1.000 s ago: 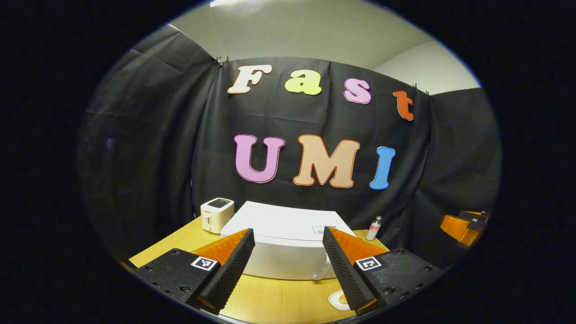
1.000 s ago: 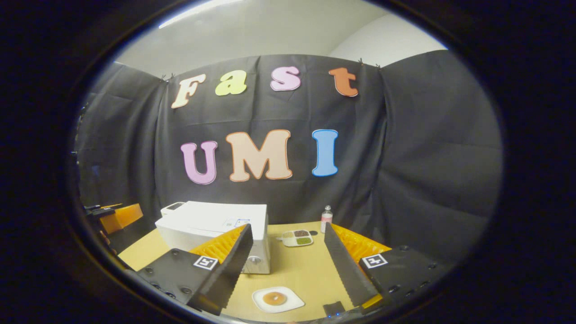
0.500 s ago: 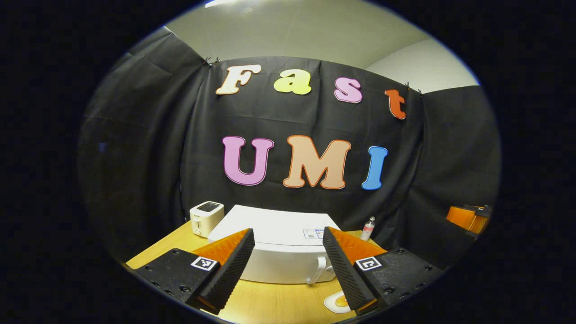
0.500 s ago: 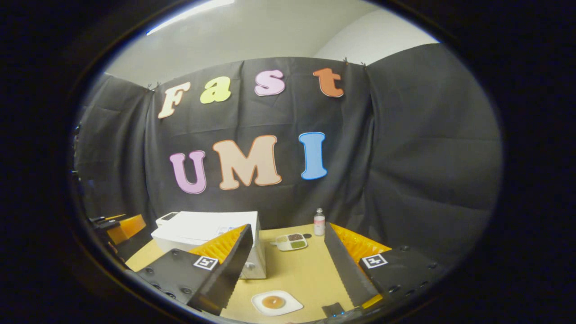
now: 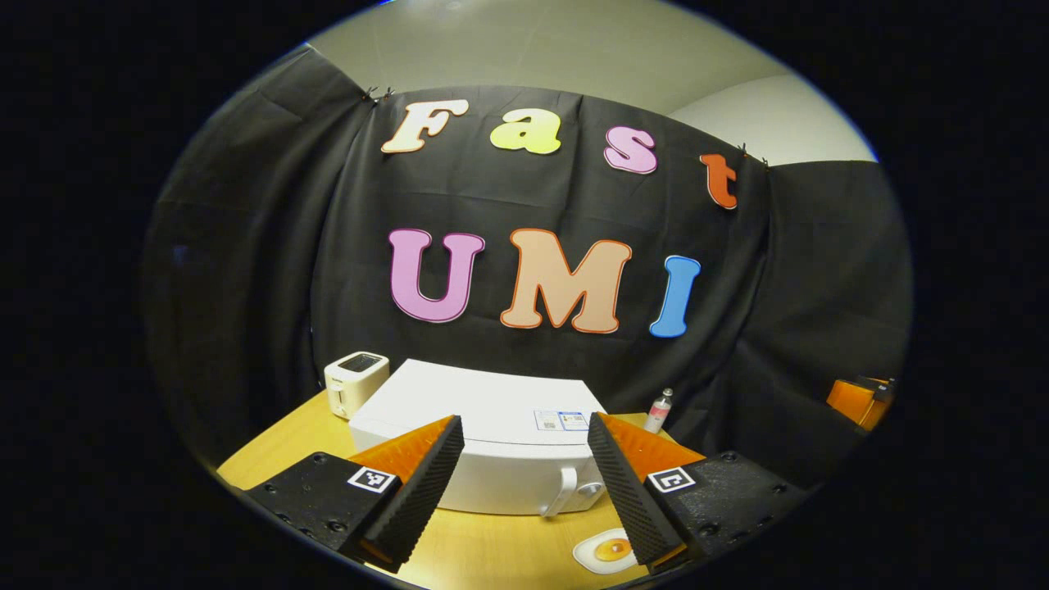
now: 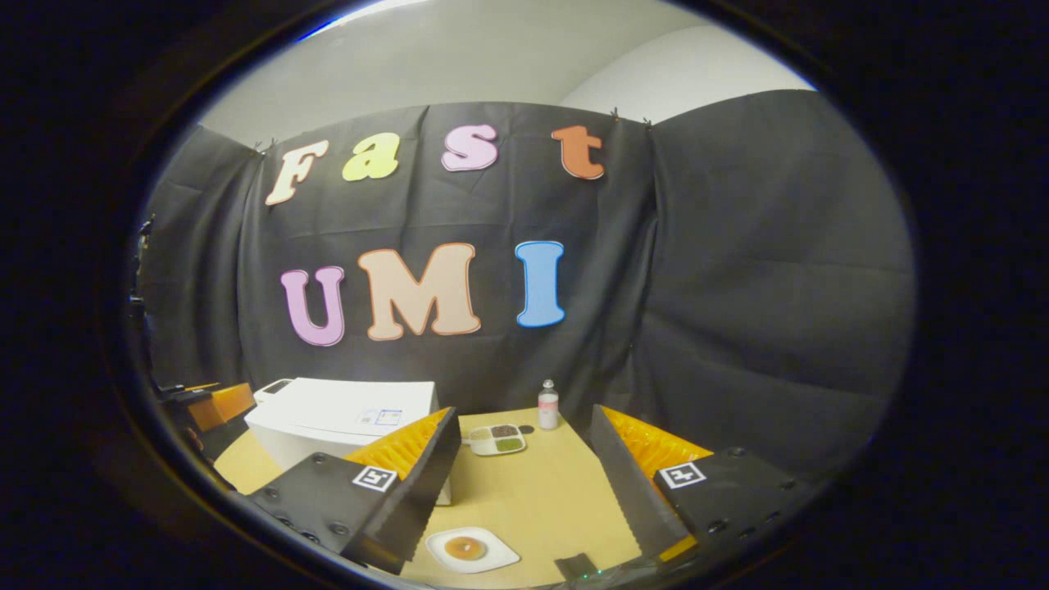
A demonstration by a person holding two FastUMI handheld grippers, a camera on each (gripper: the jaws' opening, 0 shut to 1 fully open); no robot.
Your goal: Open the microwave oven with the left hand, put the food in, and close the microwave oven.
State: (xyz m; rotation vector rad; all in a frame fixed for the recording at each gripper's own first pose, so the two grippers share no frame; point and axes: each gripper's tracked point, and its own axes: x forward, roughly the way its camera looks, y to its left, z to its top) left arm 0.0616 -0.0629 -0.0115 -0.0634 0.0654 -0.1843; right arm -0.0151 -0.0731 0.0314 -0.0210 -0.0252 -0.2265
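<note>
A white microwave oven (image 5: 483,418) stands shut on the wooden table (image 5: 270,447), its handle (image 5: 560,490) at the front right. My left gripper (image 5: 524,500) hovers open in front of it, with the door between its fingers but apart from them. A white plate with food (image 5: 608,551) lies on the table to the right of the microwave oven (image 6: 336,414). In the right gripper view the plate with food (image 6: 471,549) lies just below my open right gripper (image 6: 520,500), which holds nothing.
A white toaster (image 5: 354,382) stands at the microwave's back left. A small bottle (image 6: 547,406) and a divided tray of food (image 6: 496,440) sit near the back wall. The other gripper (image 6: 213,403) shows at the left edge; the table (image 6: 541,492) has bare room on the right.
Both views have swung right, so the microwave has slid leftward in them. The microwave's handle has come into the left gripper view. Both grippers stay open.
</note>
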